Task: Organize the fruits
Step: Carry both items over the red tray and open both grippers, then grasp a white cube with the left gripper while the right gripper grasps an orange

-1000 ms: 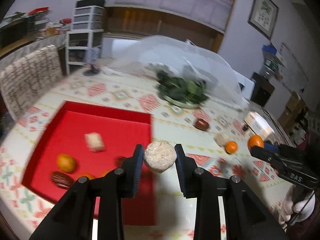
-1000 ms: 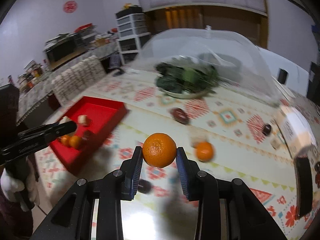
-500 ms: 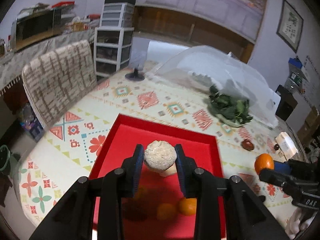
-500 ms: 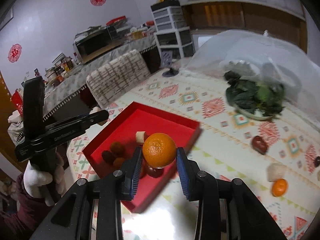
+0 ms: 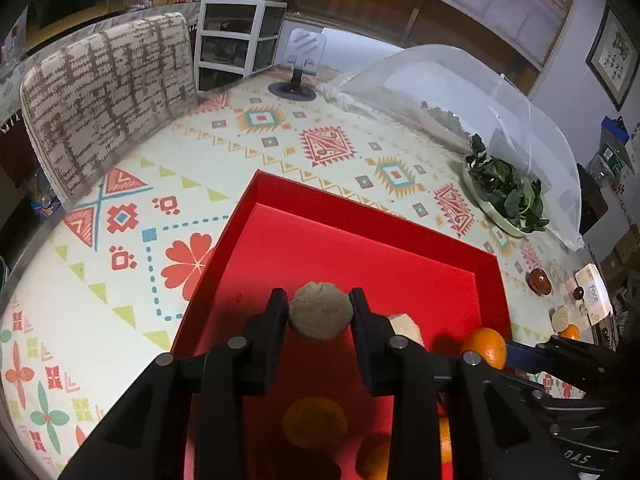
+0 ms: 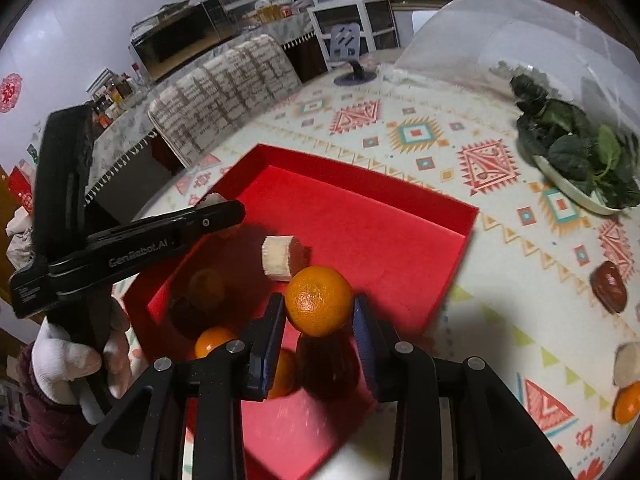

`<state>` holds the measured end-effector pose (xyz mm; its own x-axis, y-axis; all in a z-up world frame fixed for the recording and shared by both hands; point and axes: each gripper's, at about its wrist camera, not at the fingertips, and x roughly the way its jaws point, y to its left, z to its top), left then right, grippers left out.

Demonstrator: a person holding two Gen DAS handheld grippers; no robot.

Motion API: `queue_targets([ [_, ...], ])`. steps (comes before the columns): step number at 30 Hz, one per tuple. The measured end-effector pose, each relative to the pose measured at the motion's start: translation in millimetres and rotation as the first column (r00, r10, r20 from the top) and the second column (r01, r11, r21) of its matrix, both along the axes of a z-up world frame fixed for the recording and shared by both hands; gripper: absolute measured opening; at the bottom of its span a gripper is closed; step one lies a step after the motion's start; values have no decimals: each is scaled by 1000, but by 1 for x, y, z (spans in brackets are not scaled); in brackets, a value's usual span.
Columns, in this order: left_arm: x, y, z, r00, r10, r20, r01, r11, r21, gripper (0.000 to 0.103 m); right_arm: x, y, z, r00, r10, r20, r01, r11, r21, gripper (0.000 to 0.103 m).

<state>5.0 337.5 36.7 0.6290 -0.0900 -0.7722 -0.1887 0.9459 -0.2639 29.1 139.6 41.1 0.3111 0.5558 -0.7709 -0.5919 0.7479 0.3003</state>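
My left gripper (image 5: 320,314) is shut on a round beige fruit piece (image 5: 321,315) and holds it above the red tray (image 5: 360,216). My right gripper (image 6: 319,312) is shut on an orange mandarin (image 6: 319,300) over the near part of the red tray (image 6: 360,184); that mandarin also shows in the left wrist view (image 5: 485,347). In the tray lie a pale cut piece (image 6: 278,258), mandarins (image 6: 212,340) and dark red fruits (image 6: 326,364). On the cloth outside remain a dark red fruit (image 6: 609,286), a mandarin (image 6: 628,402) and a pale piece (image 6: 628,362).
A plate of green leaves (image 6: 576,152) sits under a clear mesh cover (image 5: 460,92) at the back right. A phone stand (image 5: 298,64) and a patterned chair (image 5: 108,88) are at the far side. A white box (image 5: 594,300) lies at the right.
Both grippers have moved left from the open cloth to over the red tray, each still holding its fruit. They now hang lower and closer to the tray's floor.
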Motion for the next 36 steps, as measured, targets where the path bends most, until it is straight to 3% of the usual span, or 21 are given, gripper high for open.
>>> queue_targets([
  [4,0,3,0,1000,1,6,-1,1000,-24,33,6,5,-5,1000,-5,-4,5,1000,-9,38],
  [7,-2,3,4,1000,-4,20,4,999,-39,50,7,6,-6,1000,-11,-5,11,1000,-6,38],
  [9,-6,4,10,999,-1,42,3,999,-54,55,7,5,-4,1000,-18,-4,18,1000,9,40],
  [12,-14,5,19,998,5,68,0,997,-76,64,5,2,3,1000,-25,6,25,999,30,55],
  [16,-29,3,37,995,16,103,-6,994,-106,76,-2,-10,22,997,-48,57,45,998,46,56],
  [27,-74,-57,85,974,-82,211,111,986,-128,78,-29,-114,70,963,-221,154,203,971,127,64],
  [36,-82,-126,85,959,-199,201,226,966,-124,78,-49,-244,82,884,-438,165,413,896,165,66],
])
